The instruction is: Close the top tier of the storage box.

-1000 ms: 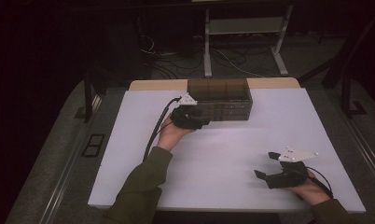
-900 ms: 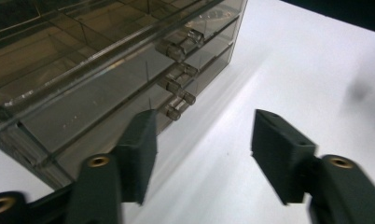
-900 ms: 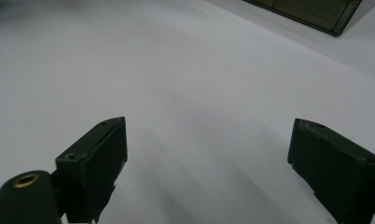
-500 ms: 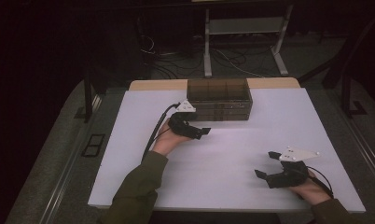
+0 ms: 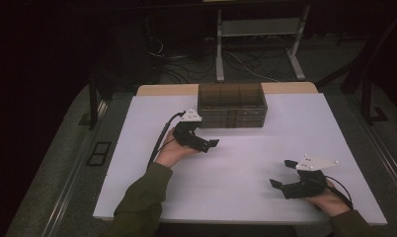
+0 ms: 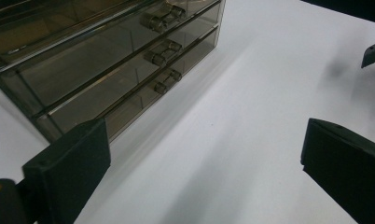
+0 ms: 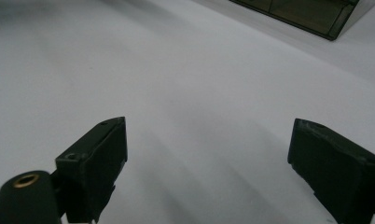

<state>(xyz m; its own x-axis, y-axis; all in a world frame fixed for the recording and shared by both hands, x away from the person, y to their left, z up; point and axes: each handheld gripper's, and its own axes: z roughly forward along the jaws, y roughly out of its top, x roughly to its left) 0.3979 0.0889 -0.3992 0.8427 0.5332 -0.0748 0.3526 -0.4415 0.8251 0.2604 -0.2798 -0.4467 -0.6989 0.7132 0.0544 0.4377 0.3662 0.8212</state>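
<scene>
Left gripper (image 5: 206,144), matte black blocky jaws, has just been opening; jaws are now standing wide with nothing between them, hovering just in front of the drawer box (image 5: 231,105). Box is sitting at the table's (image 5: 236,197) far middle edge: smoky translucent plastic, rectangular, three stacked drawers with small cylindrical handles (image 6: 161,52). Right gripper (image 5: 281,173) is resting near the right front corner, jaws spread and empty, well apart from the box. Table is smooth, white, flat.

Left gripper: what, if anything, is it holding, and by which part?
Nothing. The left gripper has just opened its jaws with only bare table between them, apart from the drawer box.
</scene>
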